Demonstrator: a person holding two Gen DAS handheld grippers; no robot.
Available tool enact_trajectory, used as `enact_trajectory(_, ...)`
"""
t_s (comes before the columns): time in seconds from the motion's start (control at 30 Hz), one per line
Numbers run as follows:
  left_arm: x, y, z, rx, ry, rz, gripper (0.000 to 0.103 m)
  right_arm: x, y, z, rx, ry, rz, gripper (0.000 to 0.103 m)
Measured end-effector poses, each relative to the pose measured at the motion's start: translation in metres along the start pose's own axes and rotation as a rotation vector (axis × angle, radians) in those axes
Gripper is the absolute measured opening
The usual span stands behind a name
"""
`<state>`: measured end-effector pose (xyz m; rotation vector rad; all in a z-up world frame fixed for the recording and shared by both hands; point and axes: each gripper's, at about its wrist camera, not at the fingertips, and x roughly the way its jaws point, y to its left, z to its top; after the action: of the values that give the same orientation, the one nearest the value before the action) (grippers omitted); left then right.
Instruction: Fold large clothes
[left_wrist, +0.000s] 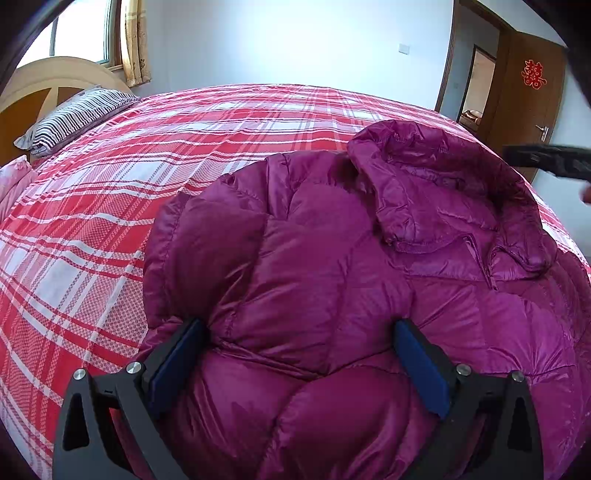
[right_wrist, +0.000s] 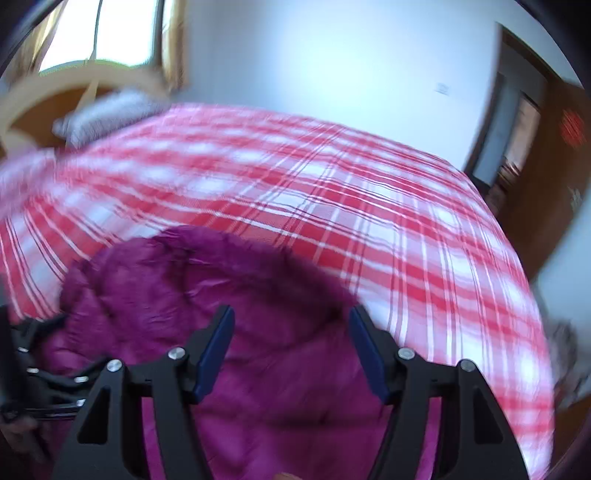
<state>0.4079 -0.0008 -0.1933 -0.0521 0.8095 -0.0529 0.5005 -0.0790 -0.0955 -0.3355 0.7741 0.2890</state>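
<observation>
**Jacket on bed, both grippers open over it, no grasp yet**

Left wrist view. Purple puffer jacket (left_wrist: 351, 280) lies on the plaid bed (left_wrist: 110, 206), near edge, hood (left_wrist: 454, 192) laid flat over the upper body at right. Left gripper (left_wrist: 299, 362) is spread wide; the blue pads (left_wrist: 173, 365) straddle a puffy quilted panel, fabric bulging up between them, but nothing is pinched. Whether the pads touch the cloth on both sides cannot be settled. A dark bar at the right margin is probably the right gripper (left_wrist: 550, 162). Striped pillow (left_wrist: 74, 118) sits well apart at the headboard.

Right wrist view. Frame is motion-blurred. Right gripper (right_wrist: 291, 347) is also spread, with empty space between the fingers (right_wrist: 218, 350); it hovers over the jacket (right_wrist: 221, 295) near what looks like the hood's rounded edge, holding nothing. The left gripper's body (right_wrist: 48, 373) shows at the left margin.

Judgement on the step in hand: take hold for a fold.
- Seat each gripper on a hem or seam edge, not the middle of a puffed panel; slick shell and trapped air will likely squirt out of a shallow pinch.
- Close fully, catching all layers.
- Lift both sides level, carry across together, then press air out.
</observation>
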Motion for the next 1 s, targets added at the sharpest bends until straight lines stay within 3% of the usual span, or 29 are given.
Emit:
enact_trajectory(0.1, 0.001, -0.001, -0.001, 0.006, 0.001, 0.006, 0.102, 0.028, 0.004, 0.016, -0.08, 0.055, 0.061, 0.066)
enact_trajectory(0.2, 0.0, -0.001, -0.001, 0.006, -0.001, 0.007, 0.102, 0.043, 0.011, 0.019, -0.174, 0.08, 0.063, 0.062)
enact_trajectory(0.33, 0.001, -0.001, -0.001, 0.008, -0.003, 0.009, 0.102, 0.053, 0.008, 0.014, -0.2, 0.108, 0.03, 0.018)
enact_trajectory(0.43, 0.001, -0.001, -0.001, 0.007, -0.004, 0.008, 0.102, 0.041, 0.006, 0.003, -0.203, 0.086, 0.029, 0.011)
enact_trajectory(0.63, 0.0, -0.001, -0.002, 0.008, -0.004, 0.008, 0.102, 0.025, 0.013, -0.023, -0.215, 0.033, 0.0, 0.007)
enact_trajectory(1.0, -0.02, -0.005, 0.004, 0.01, -0.004, 0.003, 0.102, 0.048, 0.02, -0.067, -0.14, 0.031, -0.06, 0.006)
